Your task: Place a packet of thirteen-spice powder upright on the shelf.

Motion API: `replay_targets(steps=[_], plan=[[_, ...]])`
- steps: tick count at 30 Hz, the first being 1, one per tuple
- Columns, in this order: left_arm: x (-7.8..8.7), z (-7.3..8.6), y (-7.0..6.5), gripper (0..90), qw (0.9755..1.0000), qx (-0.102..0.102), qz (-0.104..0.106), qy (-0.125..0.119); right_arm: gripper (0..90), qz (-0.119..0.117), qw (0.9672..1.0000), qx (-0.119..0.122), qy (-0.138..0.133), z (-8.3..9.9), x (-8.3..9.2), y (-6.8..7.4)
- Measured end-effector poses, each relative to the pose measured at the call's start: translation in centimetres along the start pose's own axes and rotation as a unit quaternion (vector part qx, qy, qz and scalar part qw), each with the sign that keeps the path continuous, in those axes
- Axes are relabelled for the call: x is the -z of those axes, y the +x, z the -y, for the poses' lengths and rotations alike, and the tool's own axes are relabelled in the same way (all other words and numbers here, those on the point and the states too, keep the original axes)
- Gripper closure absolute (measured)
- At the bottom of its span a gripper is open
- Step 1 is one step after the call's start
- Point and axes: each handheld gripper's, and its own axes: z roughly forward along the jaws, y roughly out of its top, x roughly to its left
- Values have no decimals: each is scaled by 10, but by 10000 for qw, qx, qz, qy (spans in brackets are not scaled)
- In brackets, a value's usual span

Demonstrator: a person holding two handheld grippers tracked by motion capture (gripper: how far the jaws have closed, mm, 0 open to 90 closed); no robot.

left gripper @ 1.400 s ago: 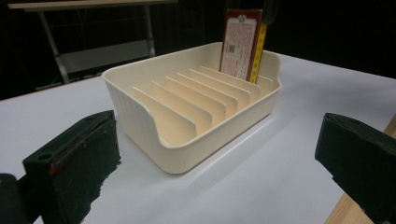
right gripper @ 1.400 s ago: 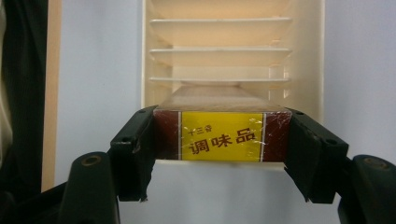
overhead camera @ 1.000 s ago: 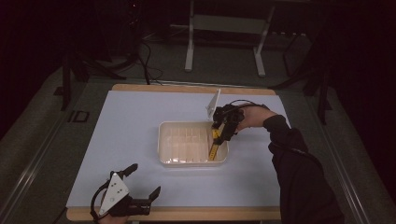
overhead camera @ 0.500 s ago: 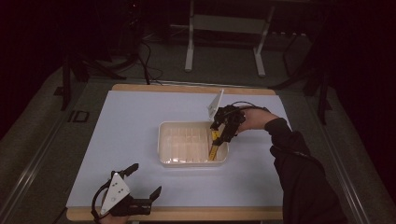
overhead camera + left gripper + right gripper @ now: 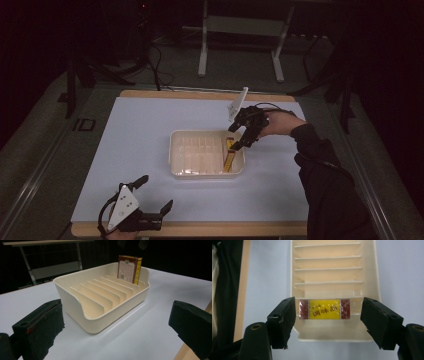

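From my feed I see a dark room, a white-topped table (image 5: 150,130) with wooden edging, grey carpet floor (image 5: 40,150), a metal stand (image 5: 240,30) behind, and cables (image 5: 155,60) trailing.

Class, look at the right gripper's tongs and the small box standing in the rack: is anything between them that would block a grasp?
Nothing visible does. The right gripper hangs open above the box, one tong on either side. The box stands in the end slot of the cream rack; the nearest divider runs alongside it.

Cream plastic slotted rack tray (image 5: 196,156) sits mid-table on the white mat. Small red-and-yellow box (image 5: 129,269) stands upright in its end slot — yellow edge up, other slots empty.
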Motion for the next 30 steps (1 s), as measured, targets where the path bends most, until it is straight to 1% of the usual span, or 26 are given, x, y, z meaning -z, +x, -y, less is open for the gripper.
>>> replay_targets(steps=[3,6,8,9,10,11,13,15,16,17,18,20,22,26,27,30], plan=[[0,0,0,0,10000,-9,2,14,268,55,10000,-45,-18,3,5,1],[-1,0,0,0,10000,2,8,15,233,131,9998,-148,-101,6,10,0],[-1,0,0,0,10000,5,14,15,203,225,9994,-249,-111,8,13,0],[-1,0,0,0,10000,4,17,16,171,289,9990,-307,-112,9,15,0],[-1,0,0,0,10000,0,16,17,151,317,9986,-410,-128,10,16,-1],[-1,0,0,0,10000,10,20,16,132,296,9981,-509,-164,12,17,-2],[-1,0,0,0,10000,9,19,15,120,351,9974,-615,-160,16,18,-2],[-1,0,0,0,10000,23,21,9,115,529,9957,-750,-154,19,17,-3],[-1,0,0,0,10000,23,21,10,115,670,9946,-780,-174,21,16,-3],[-1,0,1,0,10000,15,16,16,115,695,9940,-817,-197,23,16,-4],[-1,0,1,0,10000,17,18,17,115,676,9932,-914,-235,25,16,-4],[-1,1,1,0,10000,16,19,20,115,799,9912,-1004,-334,29,16,-6],[-2,1,1,0,10000,16,23,22,115,827,9891,-1137,-440,33,17,-8],[-1,1,1,0,10000,21,23,19,116,932,9851,-1296,-634,40,17,-9],[-1,1,1,0,10000,20,24,20,116,970,9839,-1335,-688,41,17,-8],[-1,1,1,0,10000,24,18,21,122,1131,9786,-1502,-841,48,15,-5]])
